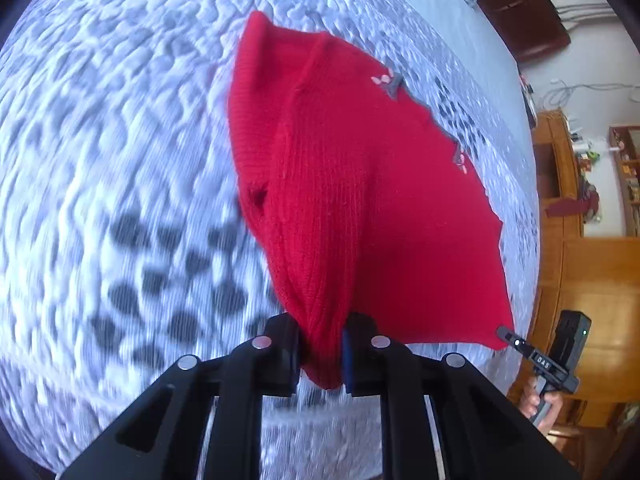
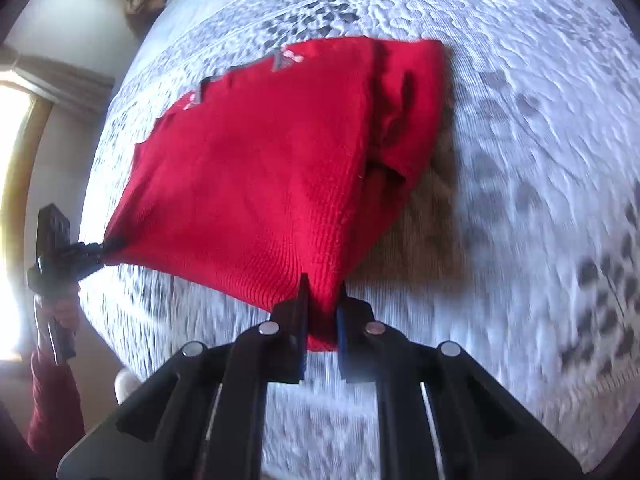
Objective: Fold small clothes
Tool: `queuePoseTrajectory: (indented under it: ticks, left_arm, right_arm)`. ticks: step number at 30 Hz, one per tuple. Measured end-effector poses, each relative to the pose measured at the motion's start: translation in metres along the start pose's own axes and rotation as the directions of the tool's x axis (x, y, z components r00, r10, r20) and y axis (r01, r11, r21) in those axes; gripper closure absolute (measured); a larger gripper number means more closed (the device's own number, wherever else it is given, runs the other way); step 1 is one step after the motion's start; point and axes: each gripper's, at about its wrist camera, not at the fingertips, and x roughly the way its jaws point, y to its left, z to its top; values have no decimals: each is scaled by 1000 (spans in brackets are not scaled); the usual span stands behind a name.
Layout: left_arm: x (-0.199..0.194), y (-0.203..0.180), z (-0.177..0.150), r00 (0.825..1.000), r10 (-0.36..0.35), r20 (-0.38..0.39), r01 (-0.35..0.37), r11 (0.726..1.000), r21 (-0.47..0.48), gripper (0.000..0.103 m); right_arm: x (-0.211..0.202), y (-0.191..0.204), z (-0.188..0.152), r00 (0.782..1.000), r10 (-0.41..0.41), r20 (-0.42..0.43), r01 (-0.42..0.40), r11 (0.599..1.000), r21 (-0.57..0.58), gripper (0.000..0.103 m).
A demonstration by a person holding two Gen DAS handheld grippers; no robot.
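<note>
Red knit garment (image 1: 360, 200) hangs stretched between left gripper (image 1: 320, 354) and right gripper (image 2: 322, 320), both clamping corners.

The sweater (image 1: 360, 184) hangs over the bed (image 1: 100, 160), near edge raised between left gripper (image 1: 320, 356) and right gripper (image 2: 322, 328), far end resting on it.

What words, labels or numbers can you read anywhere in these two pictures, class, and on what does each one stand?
"DAS" (small, slightly uncertain): on the right gripper, seen from the left wrist view.
The red knitted garment: only small pink and grey motifs, no lettering.
The left gripper: no readable marking.
The patterned bedspread: none.
</note>
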Motion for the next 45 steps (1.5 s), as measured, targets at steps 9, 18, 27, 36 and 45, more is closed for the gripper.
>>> queuePoseTrajectory:
  ticks: [9,18,27,36,45]
  left_arm:
    - [-19,4,-97,998,47,-40,-44,996,79,87]
    - [18,5,-130,970,241,34,-241,932,271,72]
    - [-46,1,-123,886,405,226,-462,814,352,35]
    - [-26,-63,-23,885,346,313,-449,814,370,34]
    - [63,-51,33,883,402,240,-466,807,364,39]
  right_arm:
    - [-29,1,-102,998,14,-63,-17,999,-49,93]
    - [32,-13,-138,987,-118,-111,112,992,-55,90]
    - [-12,-10,-134,988,-147,-34,143,984,-108,75]
    - [-38,10,-35,986,-115,122,132,981,-144,70]
    - [38,-22,44,987,-153,47,155,988,-24,69]
